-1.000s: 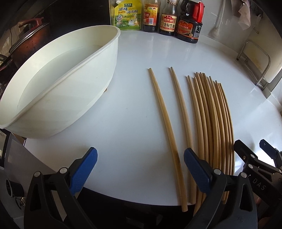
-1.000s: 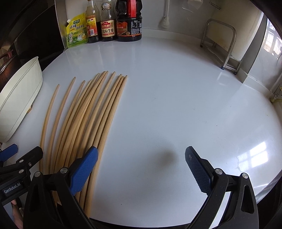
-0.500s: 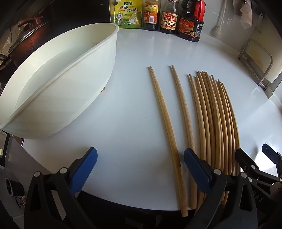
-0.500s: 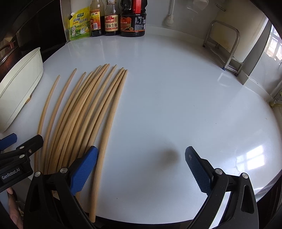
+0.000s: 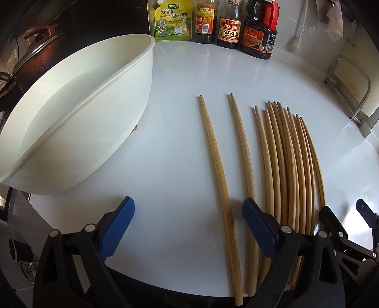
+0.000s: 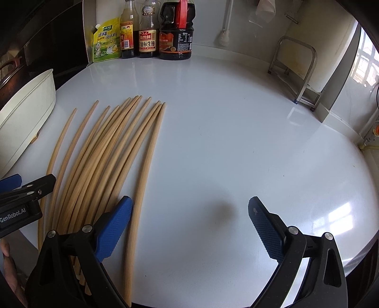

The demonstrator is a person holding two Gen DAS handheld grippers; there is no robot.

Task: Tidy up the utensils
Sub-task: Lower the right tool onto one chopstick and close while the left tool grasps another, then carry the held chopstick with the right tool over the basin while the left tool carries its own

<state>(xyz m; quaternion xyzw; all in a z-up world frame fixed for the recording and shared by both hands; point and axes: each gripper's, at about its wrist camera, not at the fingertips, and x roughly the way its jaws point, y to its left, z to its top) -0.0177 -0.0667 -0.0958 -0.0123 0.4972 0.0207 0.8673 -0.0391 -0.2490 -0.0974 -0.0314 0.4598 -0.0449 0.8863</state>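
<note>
Long pale wooden chopsticks (image 5: 281,165) lie side by side on the glossy white bench (image 6: 236,142), right of a white plastic tub (image 5: 78,123). The left tongs (image 5: 187,227), released and just narrowing, straddle one chopstick; the right tongs (image 6: 189,225) gape, grasping nothing.

Spread lengthwise on the counter (image 5: 180,132): a bunched row of chopsticks (image 5: 291,165) right, two single chopsticks (image 5: 214,163) lying apart to its left, a basin (image 5: 78,123) further left, four condiment containers (image 5: 210,21) lined along the far edge, a metal rack (image 6: 296,71) far right.
</note>
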